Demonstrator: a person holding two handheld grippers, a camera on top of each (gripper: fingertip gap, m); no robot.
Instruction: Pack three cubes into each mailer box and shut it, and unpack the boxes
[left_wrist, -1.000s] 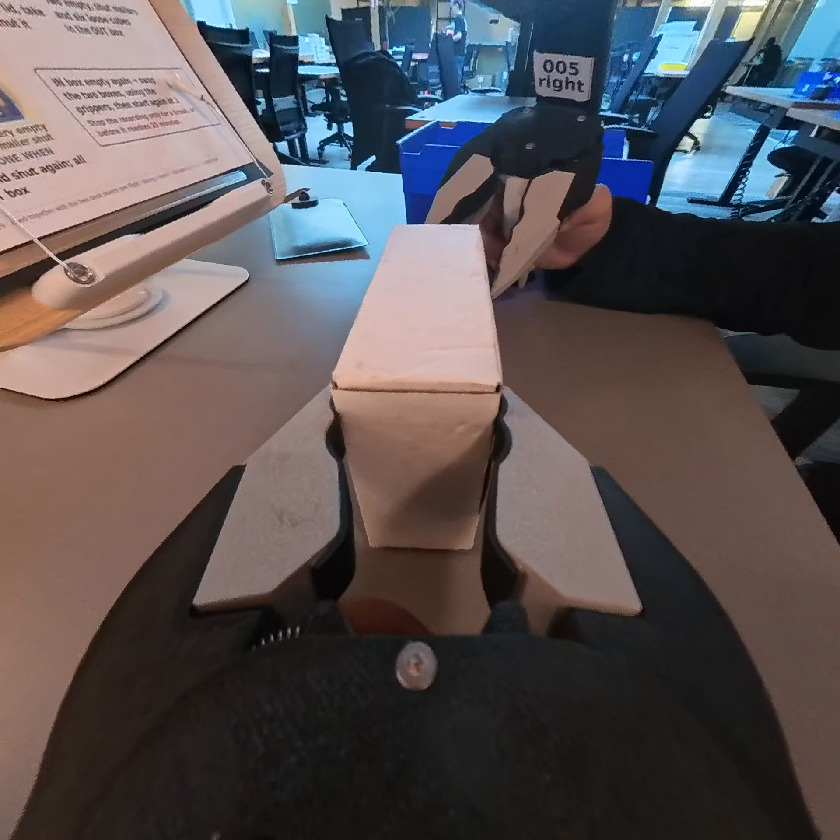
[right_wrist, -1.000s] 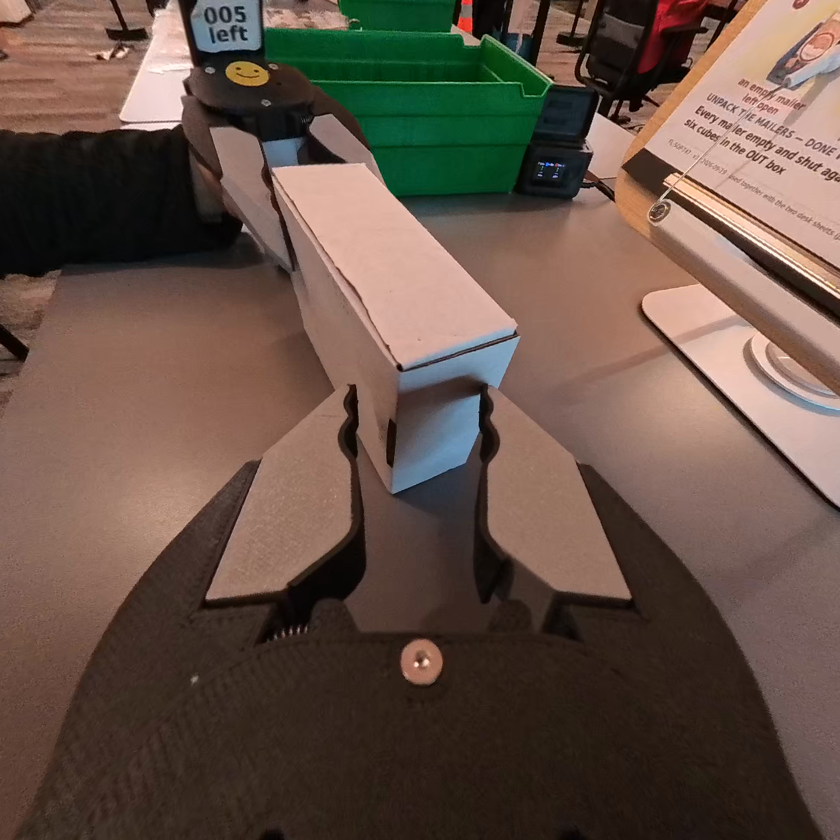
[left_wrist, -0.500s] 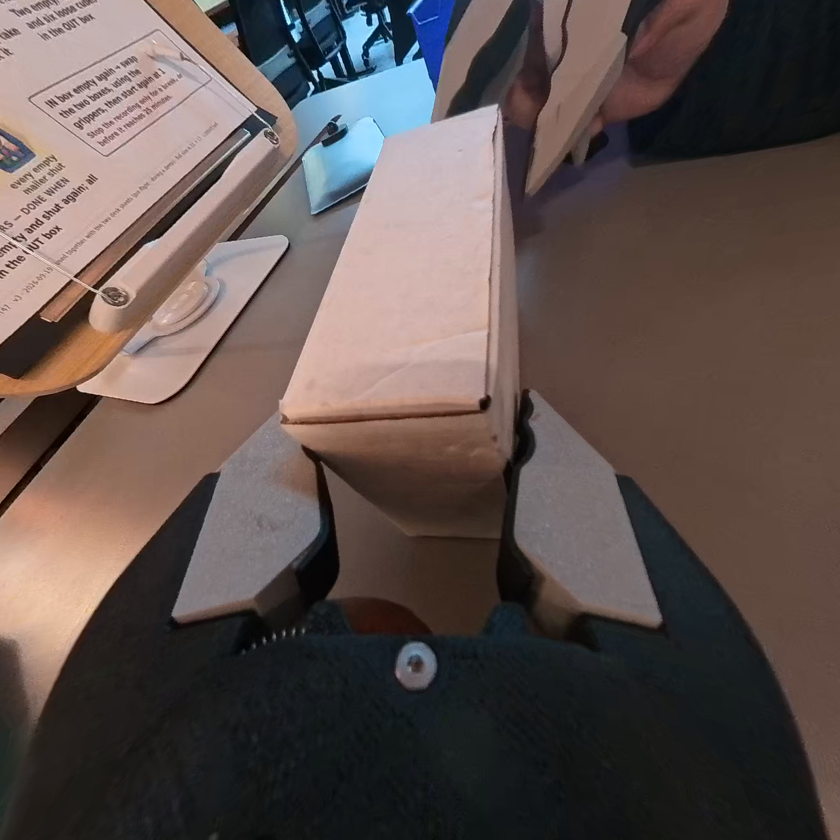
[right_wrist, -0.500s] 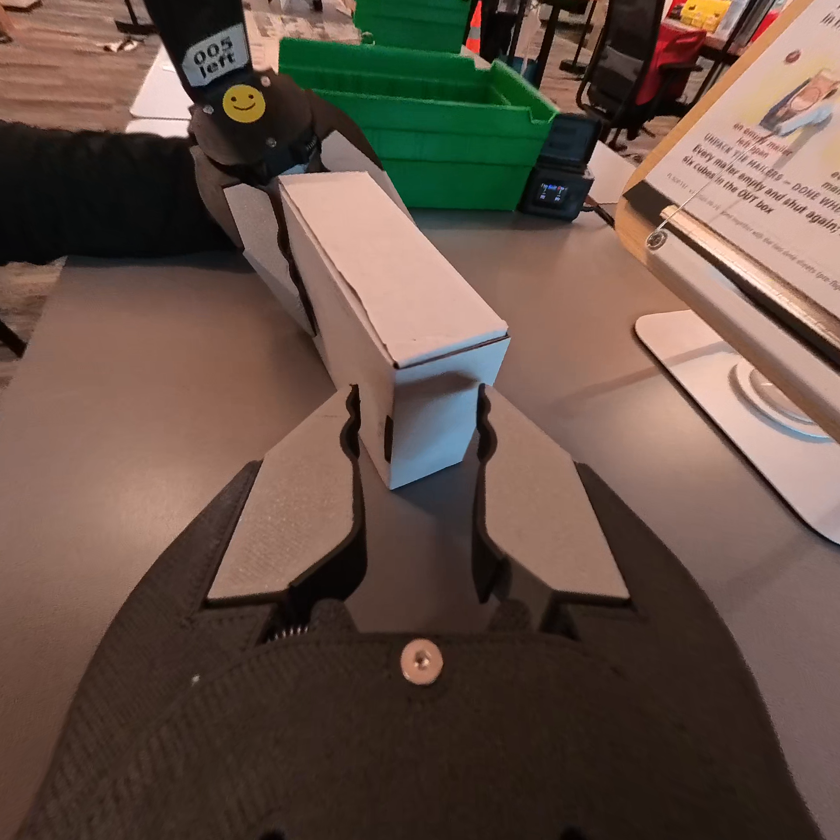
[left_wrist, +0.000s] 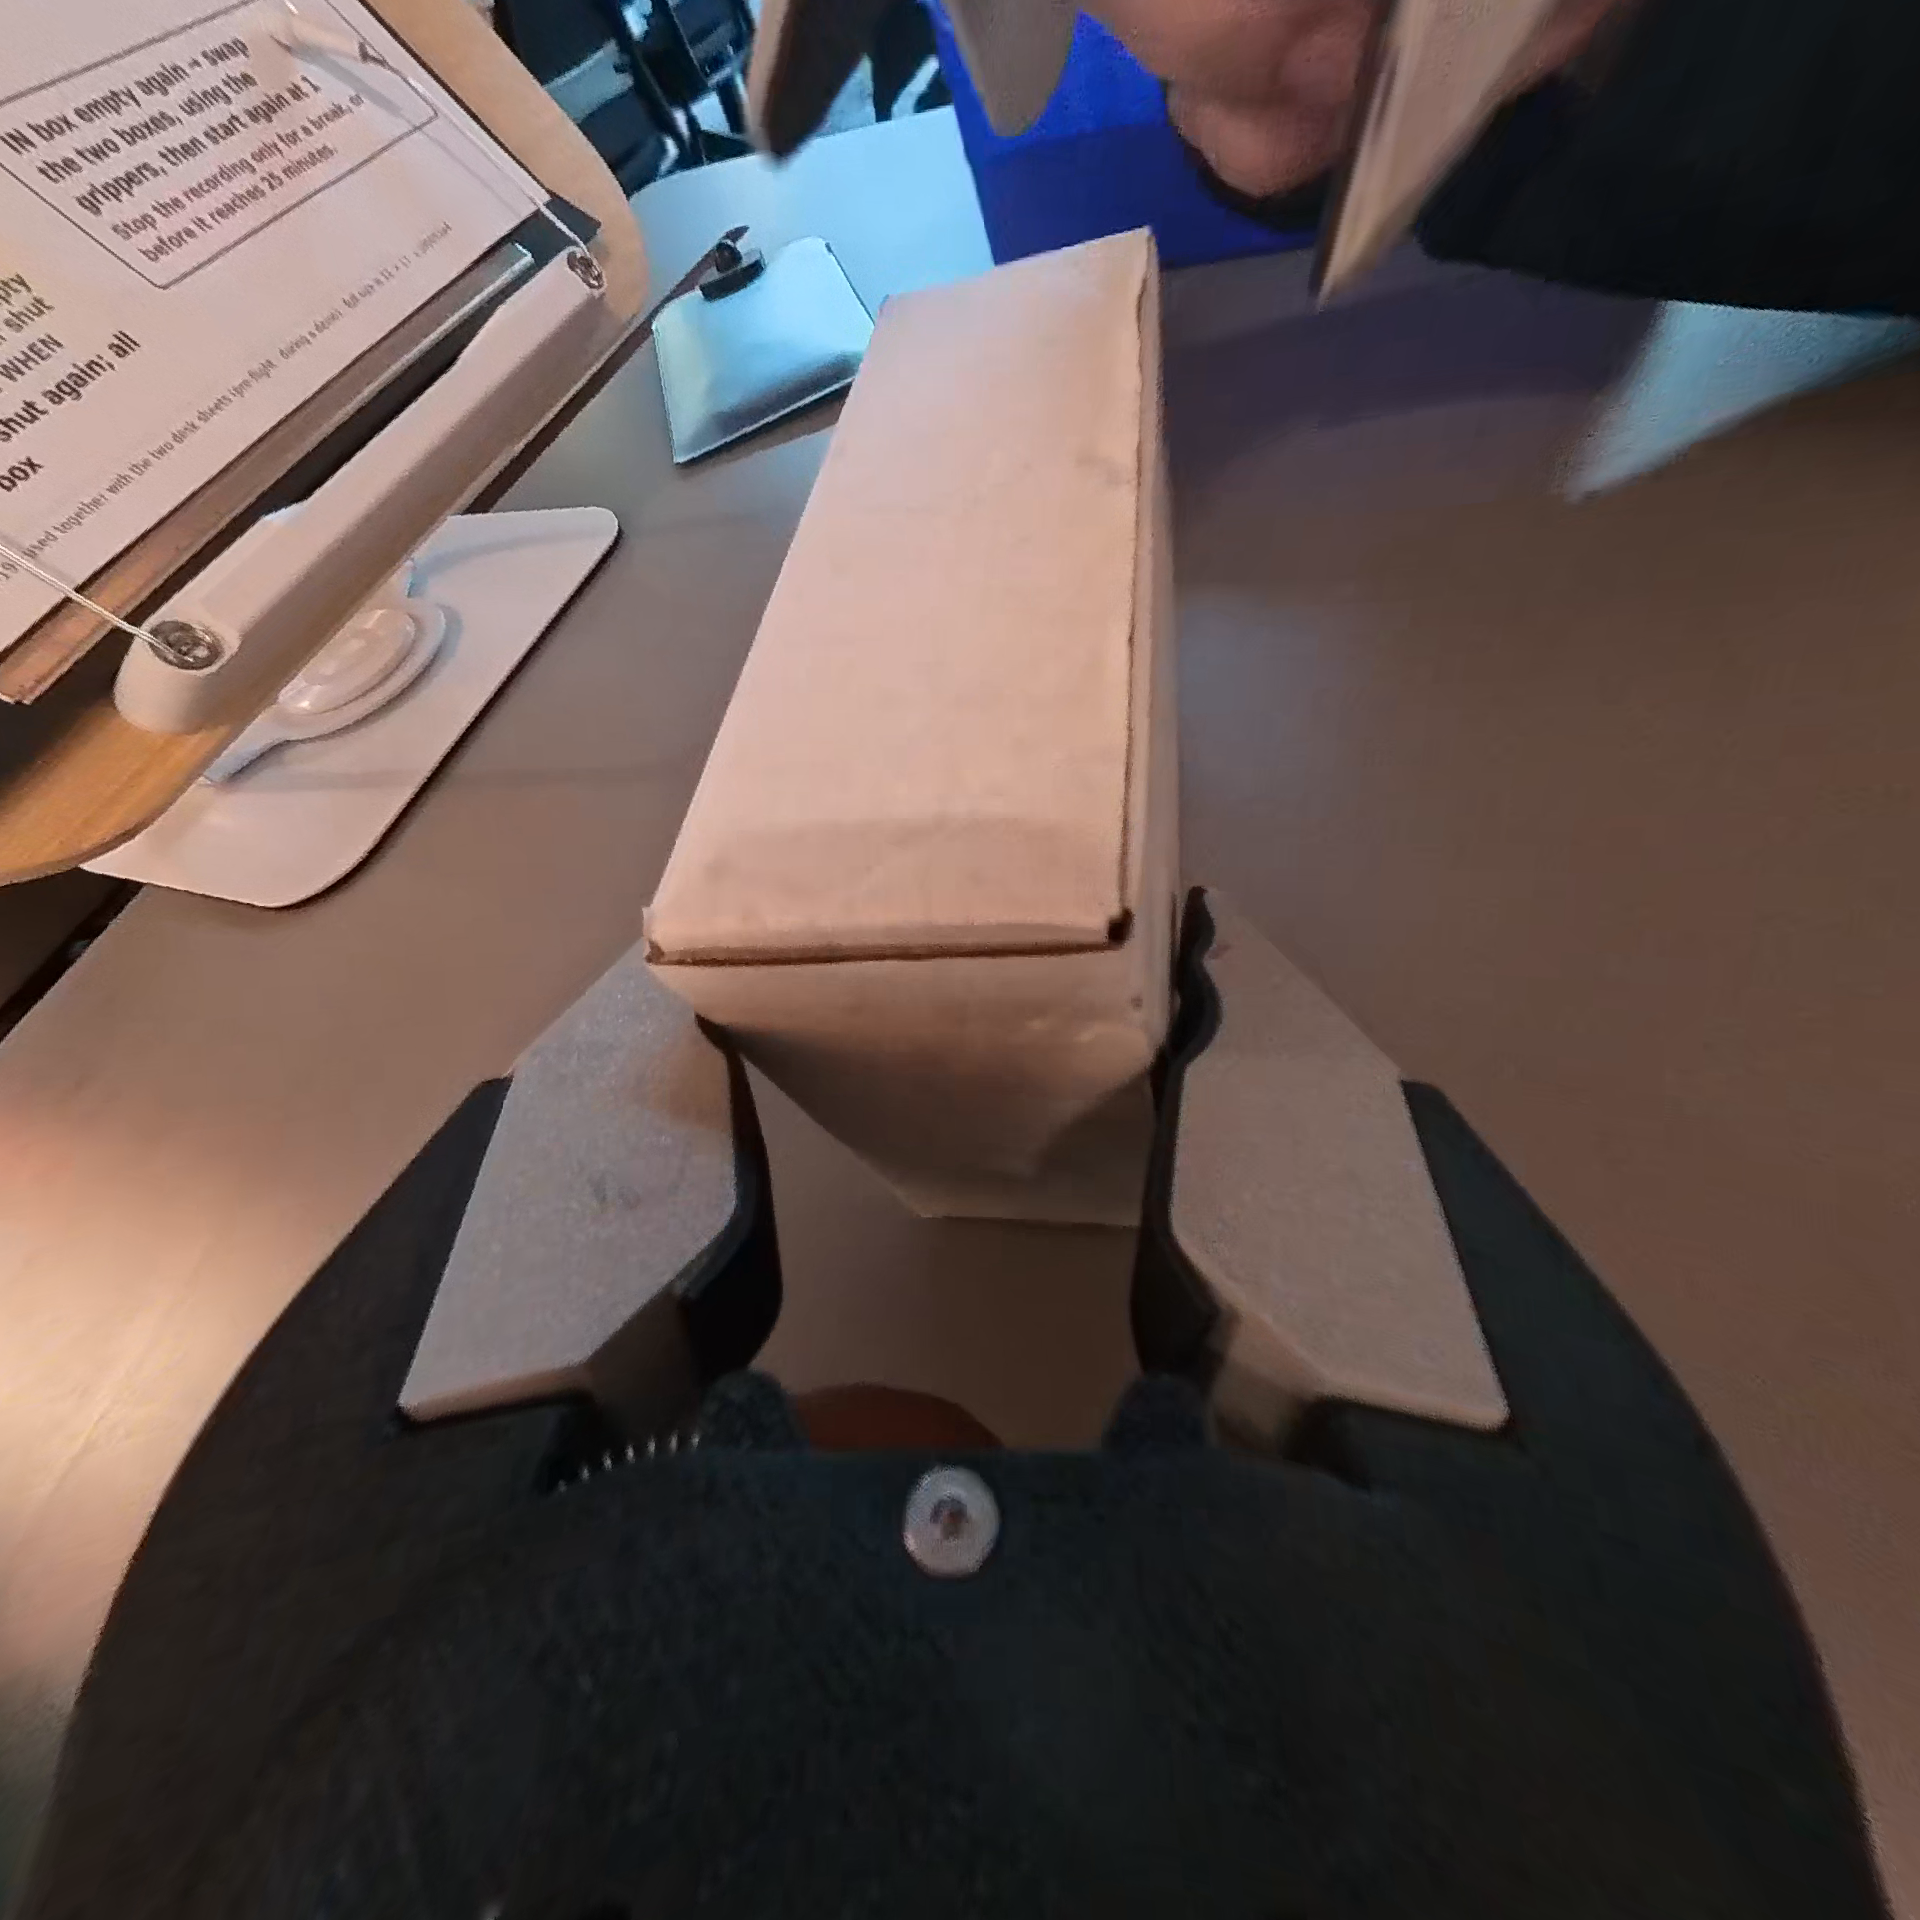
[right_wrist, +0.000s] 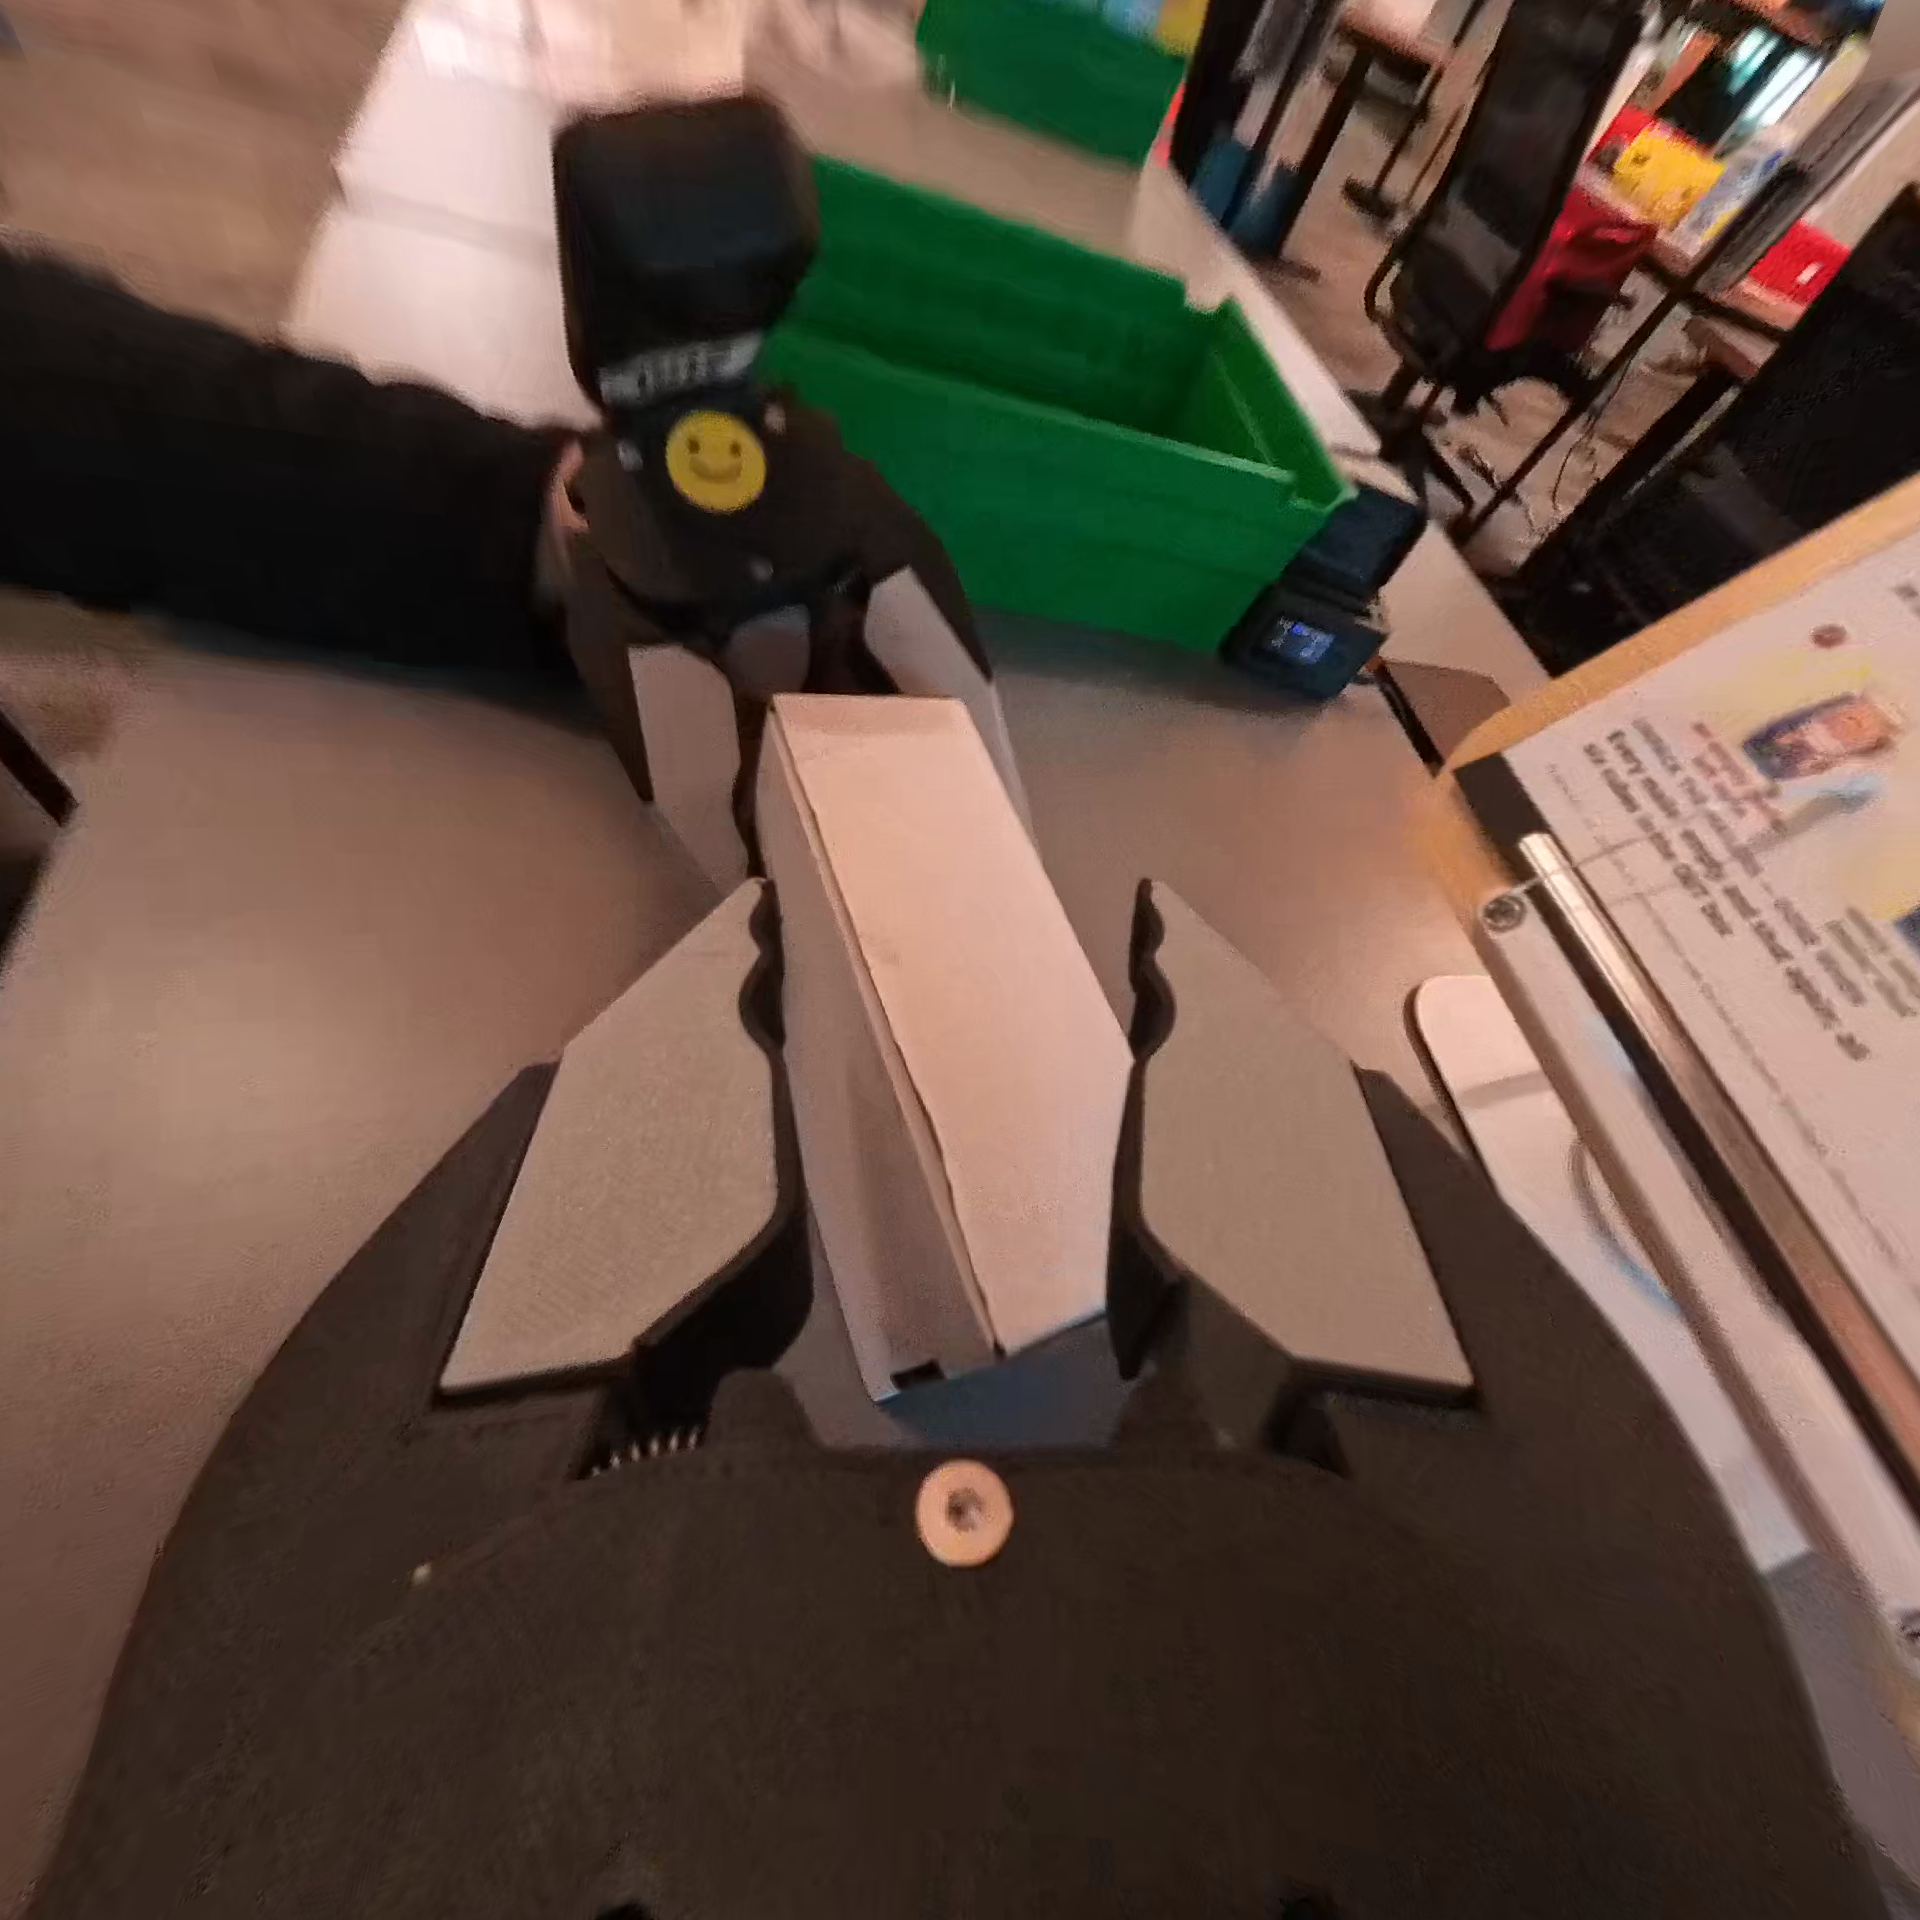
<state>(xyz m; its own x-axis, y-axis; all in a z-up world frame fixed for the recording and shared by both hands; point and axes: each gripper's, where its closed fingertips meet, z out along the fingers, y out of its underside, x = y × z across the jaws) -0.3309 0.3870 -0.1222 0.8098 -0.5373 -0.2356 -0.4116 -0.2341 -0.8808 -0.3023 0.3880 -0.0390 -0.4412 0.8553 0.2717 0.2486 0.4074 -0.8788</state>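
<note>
One shut white mailer box (left_wrist: 956, 623) lies lengthwise between my two grippers, over the grey-brown table (left_wrist: 1558, 883). My left gripper (left_wrist: 951, 966) is shut on its near end, with the black pads against both sides, and the box is rolled a little. In the right wrist view the left gripper (right_wrist: 810, 727) holds the far end of the box (right_wrist: 956, 987). My right gripper (right_wrist: 953, 894) is open and straddles the box from above, with its end deep between the fingers. This view is blurred. No cubes show.
A green bin (right_wrist: 1039, 468) and a small black device with a screen (right_wrist: 1299, 634) stand behind the left gripper. A blue bin (left_wrist: 1091, 187) and a flat silver plate (left_wrist: 769, 343) are at the other end. A stand holding a printed sheet (left_wrist: 260, 343) is beside the box. The grippers' ends are close to 9 centimetres from one another.
My right gripper has opened wider and moved up and forward over the box. My left gripper's jaws stand wider, and the box has rolled and turned in their grip.
</note>
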